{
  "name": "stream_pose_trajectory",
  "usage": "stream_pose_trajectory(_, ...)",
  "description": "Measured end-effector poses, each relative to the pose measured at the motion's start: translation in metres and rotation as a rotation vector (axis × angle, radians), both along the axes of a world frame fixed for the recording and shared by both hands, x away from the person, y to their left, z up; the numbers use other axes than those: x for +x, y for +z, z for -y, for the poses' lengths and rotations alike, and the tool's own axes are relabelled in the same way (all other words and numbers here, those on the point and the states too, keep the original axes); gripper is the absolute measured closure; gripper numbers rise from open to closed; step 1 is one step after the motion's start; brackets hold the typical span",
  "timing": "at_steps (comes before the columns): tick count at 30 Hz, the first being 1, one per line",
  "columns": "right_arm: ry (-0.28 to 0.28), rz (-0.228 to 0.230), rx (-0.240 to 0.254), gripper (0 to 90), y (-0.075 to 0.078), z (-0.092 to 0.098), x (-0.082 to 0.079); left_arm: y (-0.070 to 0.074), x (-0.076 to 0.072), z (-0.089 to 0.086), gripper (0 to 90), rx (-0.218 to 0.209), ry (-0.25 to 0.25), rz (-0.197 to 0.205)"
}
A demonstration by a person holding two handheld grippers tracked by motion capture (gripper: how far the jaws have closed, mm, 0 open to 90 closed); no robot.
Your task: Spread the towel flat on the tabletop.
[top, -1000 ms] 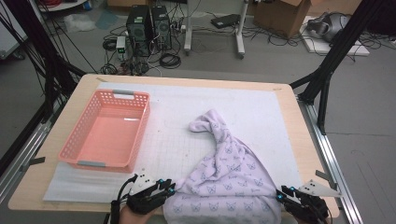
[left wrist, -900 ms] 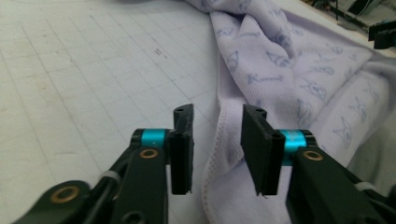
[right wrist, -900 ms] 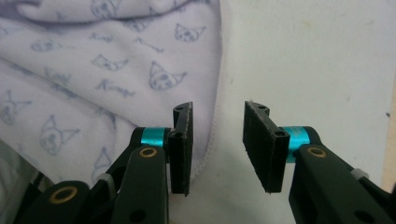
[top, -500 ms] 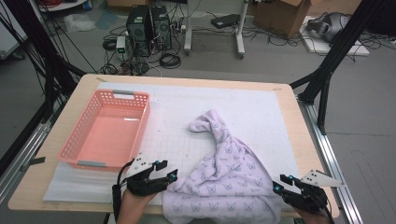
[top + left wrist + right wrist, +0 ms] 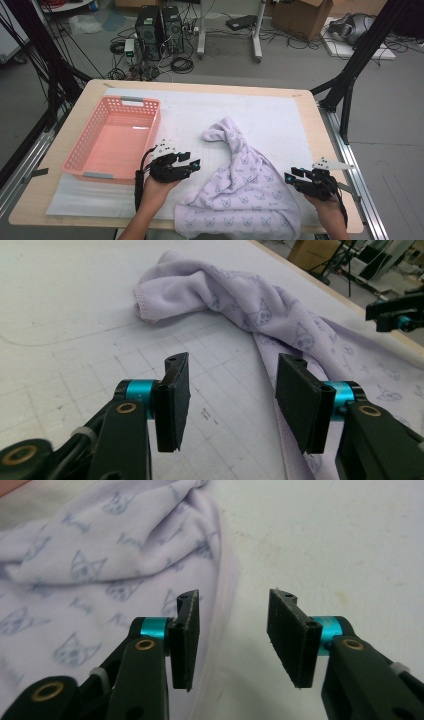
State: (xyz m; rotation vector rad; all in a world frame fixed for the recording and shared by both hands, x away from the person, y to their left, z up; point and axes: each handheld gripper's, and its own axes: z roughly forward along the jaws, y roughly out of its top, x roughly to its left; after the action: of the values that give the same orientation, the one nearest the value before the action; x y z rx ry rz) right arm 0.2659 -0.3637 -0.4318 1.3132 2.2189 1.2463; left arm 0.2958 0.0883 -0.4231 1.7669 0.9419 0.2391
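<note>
Two tools flank the towel [image 5: 240, 195], and you hold one in each hand. Your left tool [image 5: 192, 165] sits just off the towel's left edge, beside the pink basket [image 5: 85, 150]; your right tool [image 5: 292, 179] sits at its right edge near the bench [image 5: 45, 200] corner. Both sets of jaws stand apart with nothing between the pads; they have just been opening, then easing back a little.

The towel lies crumpled on the white mat [image 5: 280, 120], wide at your near edge of the bench and narrowing to a bunched tip further away, so its long axis runs away from you and slightly leftward. In the left gripper view the cloth [image 5: 260, 310] lies ahead and to the right of the jaws, its hem passing under the right-hand pad. In the right gripper view the hem [image 5: 222, 595] runs just inside the left-hand jaw. Your right hand looks marginally nearer to the fabric.
</note>
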Motion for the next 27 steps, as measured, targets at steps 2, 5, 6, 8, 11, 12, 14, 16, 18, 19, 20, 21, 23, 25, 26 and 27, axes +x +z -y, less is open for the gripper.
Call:
stream_pose_trajectory(2,-0.009,-0.005,-0.01,54.9,-0.002,-0.004,0.013,-0.002,0.004,0.005,51.6,0.0,0.001,-0.013)
stream_pose_trajectory(5,0.027,-0.024,-0.03,55.0,-0.007,-0.02,0.032,-0.006,0.01,0.011,54.7,0.006,0.0,-0.047)
stream_pose_trajectory(6,0.05,-0.033,-0.03,56.7,-0.009,-0.026,0.037,-0.008,0.011,0.013,54.8,0.011,-0.001,-0.056)
stream_pose_trajectory(8,0.086,-0.029,-0.069,67.5,-0.011,-0.04,0.042,-0.01,0.014,0.017,54.8,0.013,-0.001,-0.067)
stream_pose_trajectory(11,0.068,-0.032,-0.135,83.1,-0.014,-0.048,0.046,-0.014,0.018,0.023,54.8,0.009,0.009,-0.092)
stream_pose_trajectory(12,0.056,-0.039,-0.124,85.8,-0.013,-0.045,0.047,-0.016,0.02,0.026,54.8,0.009,0.009,-0.097)
stream_pose_trajectory(14,0.011,-0.031,-0.16,86.7,-0.011,-0.037,0.044,-0.018,0.021,0.031,54.8,0.006,0.004,-0.106)
stream_pose_trajectory(16,-0.053,-0.002,-0.187,86.7,-0.007,-0.025,0.035,-0.018,0.021,0.036,55.6,0.013,-0.008,-0.106)
stream_pose_trajectory(18,-0.107,0.008,-0.221,86.4,-0.007,-0.011,0.025,-0.016,0.022,0.044,58.1,0.043,-0.039,-0.106)
stream_pose_trajectory(19,-0.12,-0.004,-0.211,85.3,-0.008,-0.005,0.021,-0.014,0.023,0.049,59.1,0.055,-0.055,-0.102)
stream_pose_trajectory(20,-0.123,-0.006,-0.183,83.7,-0.009,0.0,0.017,-0.012,0.024,0.056,59.1,0.056,-0.071,-0.1)
stream_pose_trajectory(21,-0.125,-0.003,-0.159,81.0,-0.01,0.003,0.014,-0.011,0.026,0.063,59.1,0.061,-0.085,-0.099)
stream_pose_trajectory(23,-0.132,0.01,-0.131,74.3,-0.009,0.006,0.008,-0.009,0.029,0.077,59.1,0.07,-0.108,-0.092)
stream_pose_trajectory(25,-0.138,0.026,-0.102,72.8,-0.007,0.01,0.005,-0.011,0.034,0.09,59.1,0.122,-0.129,-0.099)
stream_pose_trajectory(26,-0.14,0.031,-0.095,72.9,-0.006,0.011,0.004,-0.013,0.036,0.095,58.8,0.136,-0.134,-0.1)
stream_pose_trajectory(27,-0.14,0.03,-0.082,72.9,-0.005,0.013,0.003,-0.014,0.039,0.101,57.5,0.136,-0.131,-0.108)
